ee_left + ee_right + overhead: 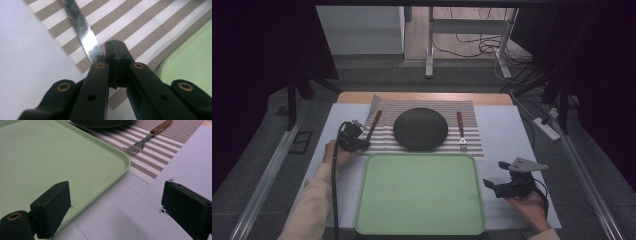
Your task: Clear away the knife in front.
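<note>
A knife (373, 125) with a brown handle lies on the left side of a striped placemat (472, 112), blade toward me. My left gripper (362, 142) is at the blade's near end. In the left gripper view its jaws (115, 50) are shut, pad against pad, with nothing between them; the serrated blade (82, 30) runs up to the outer side of one finger. A dark round plate (420, 128) sits mid-mat and a fork (460, 127) lies to its right. My right gripper (496, 175) rests open right of the green tray (420, 192), nothing between its fingers (117, 202).
The green tray's corner (62, 157) lies under one right finger, with the fork (145, 141) and the placemat (155, 157) beyond it. White table cover surrounds the mat. Table legs and cables stand on the floor behind the table.
</note>
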{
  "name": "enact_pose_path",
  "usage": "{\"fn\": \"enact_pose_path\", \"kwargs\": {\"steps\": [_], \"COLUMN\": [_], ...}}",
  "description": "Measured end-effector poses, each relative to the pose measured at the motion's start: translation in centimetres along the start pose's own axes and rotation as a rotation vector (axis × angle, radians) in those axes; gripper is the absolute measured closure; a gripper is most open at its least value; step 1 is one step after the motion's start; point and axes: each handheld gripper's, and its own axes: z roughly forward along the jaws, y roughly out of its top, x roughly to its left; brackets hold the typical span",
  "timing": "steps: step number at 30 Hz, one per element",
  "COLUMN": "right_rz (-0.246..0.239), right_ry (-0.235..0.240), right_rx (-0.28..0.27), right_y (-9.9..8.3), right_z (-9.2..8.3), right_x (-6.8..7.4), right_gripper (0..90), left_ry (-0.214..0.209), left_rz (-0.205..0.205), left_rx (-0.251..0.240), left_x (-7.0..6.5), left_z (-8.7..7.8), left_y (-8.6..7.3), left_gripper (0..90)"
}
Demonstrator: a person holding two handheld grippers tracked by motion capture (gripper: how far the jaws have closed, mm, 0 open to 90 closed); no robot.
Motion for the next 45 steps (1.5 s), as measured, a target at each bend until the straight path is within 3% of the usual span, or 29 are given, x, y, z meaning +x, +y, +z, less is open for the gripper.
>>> {"fn": "enact_pose_path", "kwargs": {"steps": [4,22,26,32,35,38,45], "right_rz": [-0.001,0.0,0.001,0.008,0.007,0.006,0.012], "right_ry": [0.0,0.002,0.002,-0.004,-0.008,-0.012,-0.013], "right_rx": [0.002,0.009,0.009,0.014,0.017,0.024,0.023], "right_y": [0.0,0.0,0.0,-0.1,-0.1,-0.1,-0.2], "right_z": [0.0,0.1,0.1,0.2,0.2,0.3,0.2], "right_x": [0.0,0.0,0.0,-0.1,-0.1,0.0,-0.1], "right_gripper": [8.5,8.5,8.5,8.5,8.5,8.5,8.5], "left_ry": [0.024,0.048,0.055,0.063,0.093,0.088,0.121], "left_rz": [-0.009,-0.056,-0.057,-0.062,-0.042,-0.046,-0.046], "left_rx": [0.002,-0.012,-0.057,-0.166,-0.157,-0.171,-0.105], "left_x": [0.5,1.9,2.0,2.8,3.6,4.5,5.8], "left_z": [-0.3,-0.8,-1.3,-1.6,-0.7,0.1,2.5], "left_y": [-0.4,-1.3,-1.1,1.5,3.6,5.5,8.5], "left_gripper": [88.9,88.9,88.9,88.9,89.0,88.9,89.0]}}
